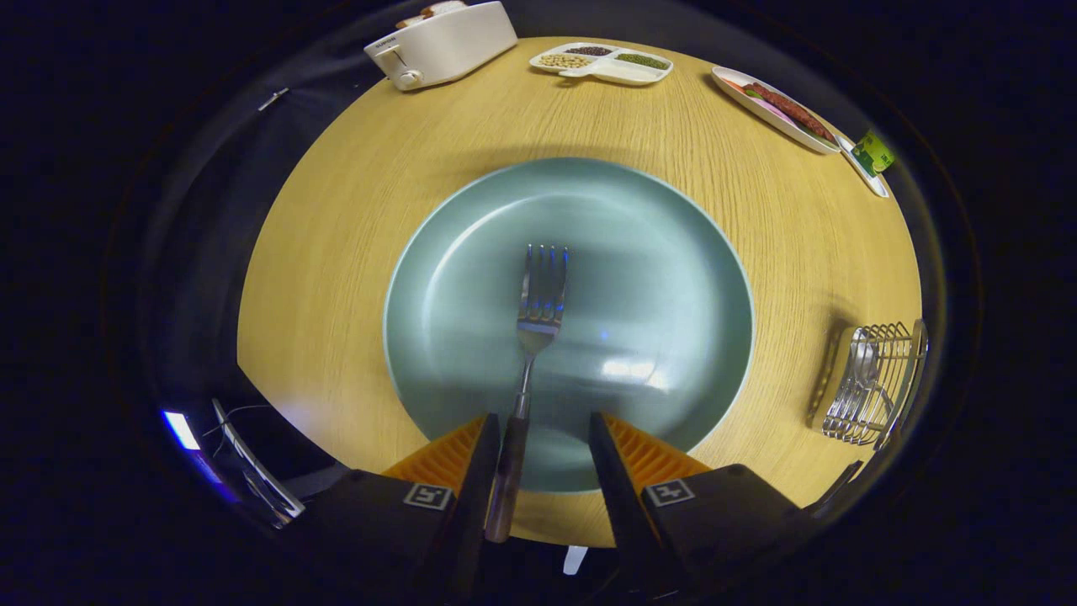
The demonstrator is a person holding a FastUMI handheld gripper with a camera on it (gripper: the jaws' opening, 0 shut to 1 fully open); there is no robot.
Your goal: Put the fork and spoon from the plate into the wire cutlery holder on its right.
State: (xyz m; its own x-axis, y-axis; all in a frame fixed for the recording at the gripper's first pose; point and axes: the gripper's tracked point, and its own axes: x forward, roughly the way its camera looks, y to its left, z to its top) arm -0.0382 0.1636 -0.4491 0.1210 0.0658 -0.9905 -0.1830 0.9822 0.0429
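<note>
Your gripper (543, 459) looks down over a round pale-green plate (673, 252) that sits in the middle of a light wood-grain table (353, 219). Its two fingers are spread apart, with a clear gap between them, and they are not clamped on anything. A metal fork (532, 337) lies on the plate, its tines pointing away from you toward the plate's centre and its handle running back toward you. The handle end passes into the gap between your fingers, lying right beside the inner face of the left finger (480, 471), while the right finger (610, 471) stands well apart from it. Whether the left finger actually touches the handle cannot be told. To the right of the plate, near the table's edge, stands the wire cutlery holder (875, 383), with a spoon (860, 358) already resting inside it, its bowl showing through the wires. Beyond the plate, at the far side of the table, you have a white toaster (442, 42) on the left, a white divided dish (602, 63) holding beans and grains in separate sections, and farther right a long white tray (774, 109) with sausages on it. A small green packet (873, 151) lies just past that tray.
</note>
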